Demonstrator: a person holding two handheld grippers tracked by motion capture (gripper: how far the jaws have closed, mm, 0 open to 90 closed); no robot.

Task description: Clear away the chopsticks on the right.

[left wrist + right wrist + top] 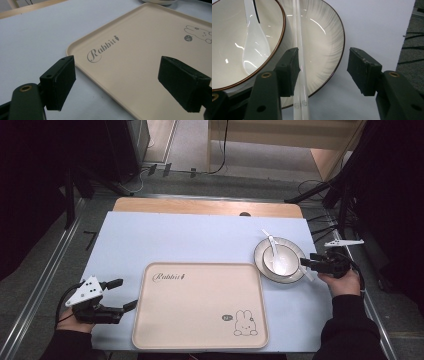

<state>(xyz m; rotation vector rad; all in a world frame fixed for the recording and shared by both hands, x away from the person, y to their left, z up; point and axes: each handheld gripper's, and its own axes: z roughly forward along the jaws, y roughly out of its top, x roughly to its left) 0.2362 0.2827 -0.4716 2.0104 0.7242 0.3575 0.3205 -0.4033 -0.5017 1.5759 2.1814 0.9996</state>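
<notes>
A wide beige tray (200,305) lies on the near part of the surface (165,237), which has a pale blue cover. On the tray is written the word "Rabbit" (169,277) near its far left corner, and a small drawing of a rabbit (245,324) sits in its near right corner, with a little dark round mark just beside it. Nothing lies on the tray. At the far edge of the surface a strip of bare wood (207,207) shows. Beyond it, on the grey floor (240,182), run some black cables (220,150), and a light wooden piece of furniture (285,135) stands further back.
</notes>
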